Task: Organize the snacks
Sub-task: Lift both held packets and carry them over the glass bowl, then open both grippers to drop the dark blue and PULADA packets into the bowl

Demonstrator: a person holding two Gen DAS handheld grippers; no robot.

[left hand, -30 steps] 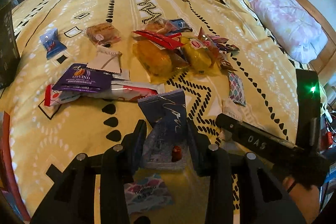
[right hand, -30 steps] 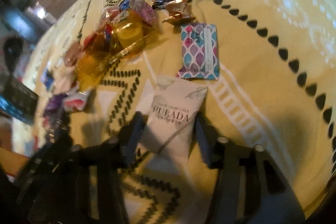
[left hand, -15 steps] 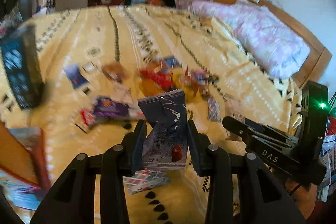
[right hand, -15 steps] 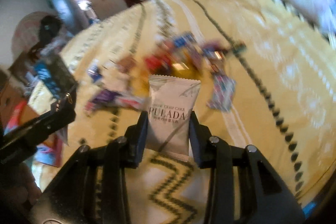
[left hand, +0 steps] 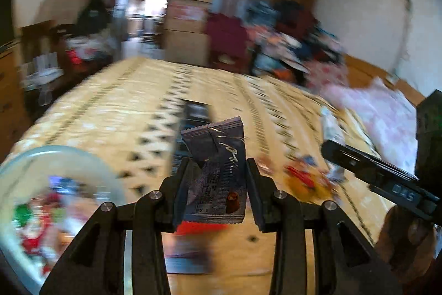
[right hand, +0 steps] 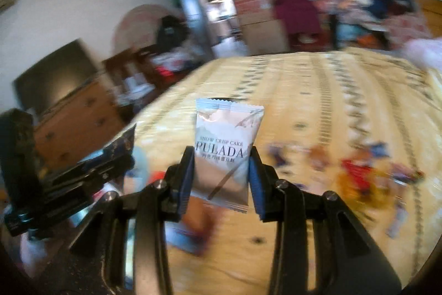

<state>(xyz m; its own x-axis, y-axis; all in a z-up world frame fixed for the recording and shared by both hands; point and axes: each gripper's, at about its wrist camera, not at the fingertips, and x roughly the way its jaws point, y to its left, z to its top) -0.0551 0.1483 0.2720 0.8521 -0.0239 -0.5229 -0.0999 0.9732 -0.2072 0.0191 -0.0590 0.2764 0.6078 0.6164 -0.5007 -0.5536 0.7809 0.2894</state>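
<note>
My left gripper (left hand: pixel 218 195) is shut on a dark blue snack packet (left hand: pixel 218 170), held upright above the yellow bedspread (left hand: pixel 110 107). My right gripper (right hand: pixel 221 179) is shut on a white snow crisp cake packet (right hand: pixel 225 145), also lifted off the bed. A clear round container (left hand: pixel 49 156) with colourful snacks inside sits at the lower left of the left wrist view. The remaining snack pile (right hand: pixel 356 176) lies blurred on the bed to the right. The right gripper (left hand: pixel 373 170) shows at the right of the left wrist view, the left gripper (right hand: pixel 69 179) at the left of the right wrist view.
A pink pillow (left hand: pixel 386 118) lies at the right of the bed. Cardboard boxes (left hand: pixel 187 24), piled clothes (left hand: pixel 290 26) and a wooden dresser (right hand: pixel 77 123) stand beyond the bed. A dark upright box (left hand: pixel 196 115) stands on the bed behind the blue packet.
Both grippers rose from the bedspread with their packets and swung left; the right closed on the white packet. The snack pile dropped away to the right and the clear container came into view.
</note>
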